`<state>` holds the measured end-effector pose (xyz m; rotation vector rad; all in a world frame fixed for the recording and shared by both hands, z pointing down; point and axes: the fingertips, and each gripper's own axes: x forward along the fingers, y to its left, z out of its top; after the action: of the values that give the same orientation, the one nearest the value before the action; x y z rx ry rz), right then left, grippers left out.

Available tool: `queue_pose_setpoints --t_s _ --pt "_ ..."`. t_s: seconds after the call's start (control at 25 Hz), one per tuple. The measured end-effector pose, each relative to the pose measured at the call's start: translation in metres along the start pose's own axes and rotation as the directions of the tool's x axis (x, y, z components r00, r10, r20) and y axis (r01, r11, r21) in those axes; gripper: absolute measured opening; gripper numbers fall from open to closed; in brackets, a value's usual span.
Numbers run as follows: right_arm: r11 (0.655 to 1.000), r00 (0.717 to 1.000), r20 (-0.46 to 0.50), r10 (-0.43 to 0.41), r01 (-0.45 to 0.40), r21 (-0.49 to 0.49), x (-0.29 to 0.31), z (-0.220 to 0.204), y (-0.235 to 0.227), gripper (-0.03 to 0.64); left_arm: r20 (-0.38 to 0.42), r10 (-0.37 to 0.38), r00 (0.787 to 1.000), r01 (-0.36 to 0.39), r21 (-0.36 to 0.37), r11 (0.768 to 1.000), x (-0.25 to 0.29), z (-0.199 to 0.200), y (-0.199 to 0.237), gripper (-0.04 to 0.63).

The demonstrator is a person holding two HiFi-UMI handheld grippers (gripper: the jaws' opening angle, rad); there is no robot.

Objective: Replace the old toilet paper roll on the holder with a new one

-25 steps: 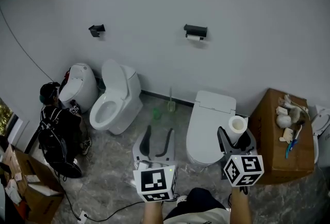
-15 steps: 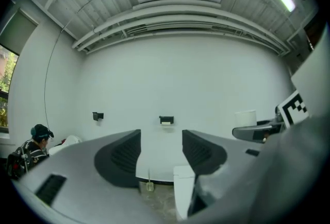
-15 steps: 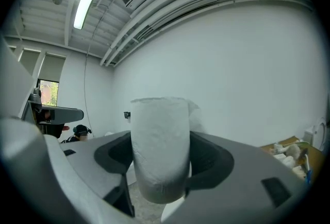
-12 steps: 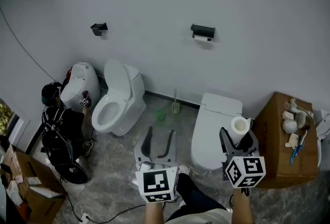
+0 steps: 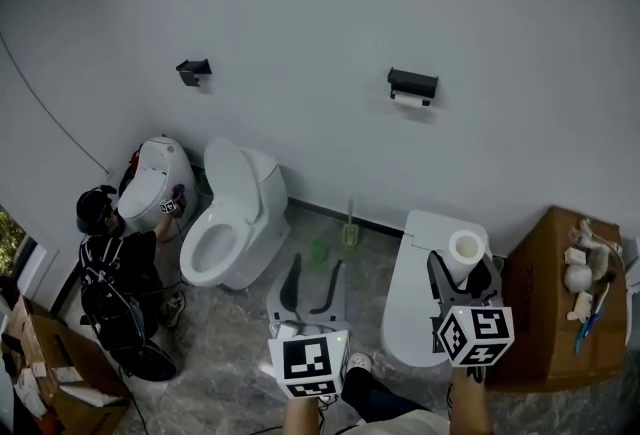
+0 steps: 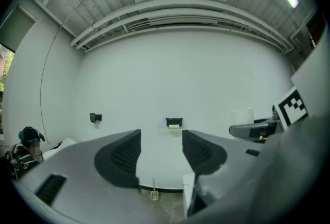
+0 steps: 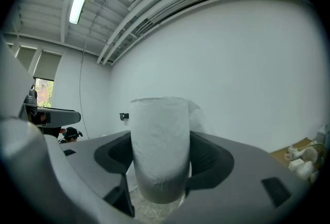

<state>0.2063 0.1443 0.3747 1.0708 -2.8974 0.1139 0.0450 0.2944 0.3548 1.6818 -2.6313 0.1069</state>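
A black paper holder (image 5: 412, 82) hangs on the white wall with a thin old roll (image 5: 406, 98) under it; the left gripper view shows the holder (image 6: 174, 122) small and far off. My right gripper (image 5: 462, 273) is shut on a new white toilet paper roll (image 5: 464, 249), held upright above the closed toilet; the roll (image 7: 159, 145) fills the gap between the jaws. My left gripper (image 5: 311, 281) is open and holds nothing, and its jaws frame the wall below the holder.
A closed toilet (image 5: 432, 283) stands below the holder, an open one (image 5: 232, 218) to its left. A second black fixture (image 5: 193, 70) is on the wall at left. A cardboard box (image 5: 555, 303) with small items stands right. A person (image 5: 105, 243) crouches at left.
The view has moved nearer the wall: holder and toilets sit lower and further right in the frame. Both grippers keep their poses, the right still with the roll.
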Motion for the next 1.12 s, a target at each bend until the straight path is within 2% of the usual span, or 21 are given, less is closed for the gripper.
queue_pose_setpoints --t_s 0.28,0.48,0.96,1.12 --pt "1.000 1.000 0.019 -0.024 0.024 0.020 0.095 0.024 -0.013 0.312 -0.001 -0.024 1.000 0.024 0.013 1.000 0.097 0.015 0.028 0.233" --pt "0.999 0.999 0.015 -0.030 0.030 0.024 0.150 0.027 -0.024 0.311 0.017 -0.047 0.999 0.047 0.019 0.999 0.161 0.022 0.037 0.233" --pt "0.994 0.994 0.026 -0.106 0.105 0.028 0.200 0.028 -0.059 0.311 0.020 -0.124 0.992 0.124 0.008 0.992 0.243 0.021 0.026 0.233" --pt "0.990 0.990 0.027 -0.139 0.138 0.038 0.213 0.027 -0.069 0.311 0.010 -0.150 0.989 0.150 0.024 0.988 0.266 0.017 0.025 0.233"
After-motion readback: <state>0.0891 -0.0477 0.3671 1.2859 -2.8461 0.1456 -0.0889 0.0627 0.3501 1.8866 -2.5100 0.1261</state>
